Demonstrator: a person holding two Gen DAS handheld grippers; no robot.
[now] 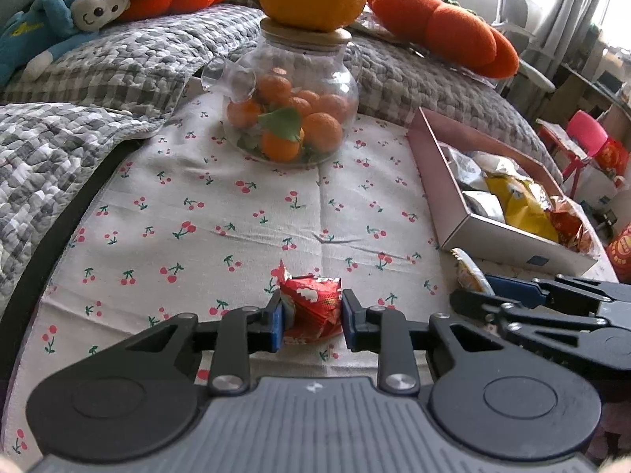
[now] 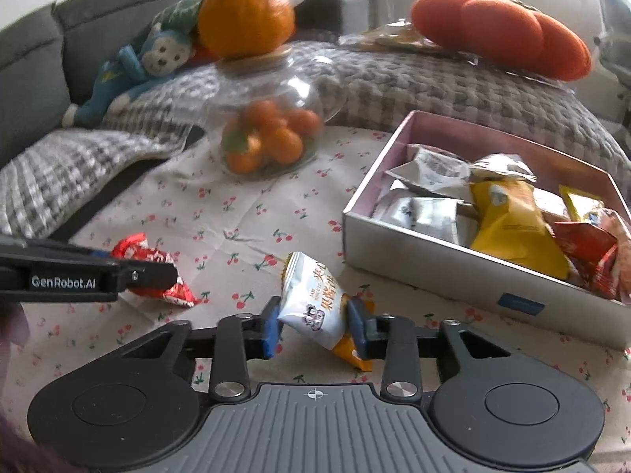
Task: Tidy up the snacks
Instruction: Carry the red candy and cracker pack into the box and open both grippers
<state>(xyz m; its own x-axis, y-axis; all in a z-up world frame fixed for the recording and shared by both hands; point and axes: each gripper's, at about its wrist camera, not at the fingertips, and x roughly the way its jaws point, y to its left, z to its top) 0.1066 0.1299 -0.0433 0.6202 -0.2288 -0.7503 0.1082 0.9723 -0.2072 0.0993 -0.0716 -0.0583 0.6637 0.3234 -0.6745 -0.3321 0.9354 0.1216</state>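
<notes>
My left gripper (image 1: 311, 317) is shut on a red snack packet (image 1: 313, 307) that rests on the cherry-print cloth (image 1: 236, 205). My right gripper (image 2: 315, 321) is shut on a white and orange snack packet (image 2: 315, 307), tilted just above the cloth (image 2: 236, 213). In the right wrist view the left gripper (image 2: 157, 272) enters from the left edge, over the red packet (image 2: 157, 272). The right gripper's arm (image 1: 552, 307) and its packet (image 1: 471, 274) show at the right of the left wrist view. A pink open box (image 2: 434, 252) holding several packets stands to the right.
A glass jar (image 1: 292, 114) of small oranges with a large orange on its lid stands at the cloth's far middle. Grey checked cushions (image 1: 59, 146), a blue monkey toy (image 1: 67, 12) and orange plush cushions (image 1: 445, 27) lie behind. The box (image 1: 504, 236) sits by the table's right edge.
</notes>
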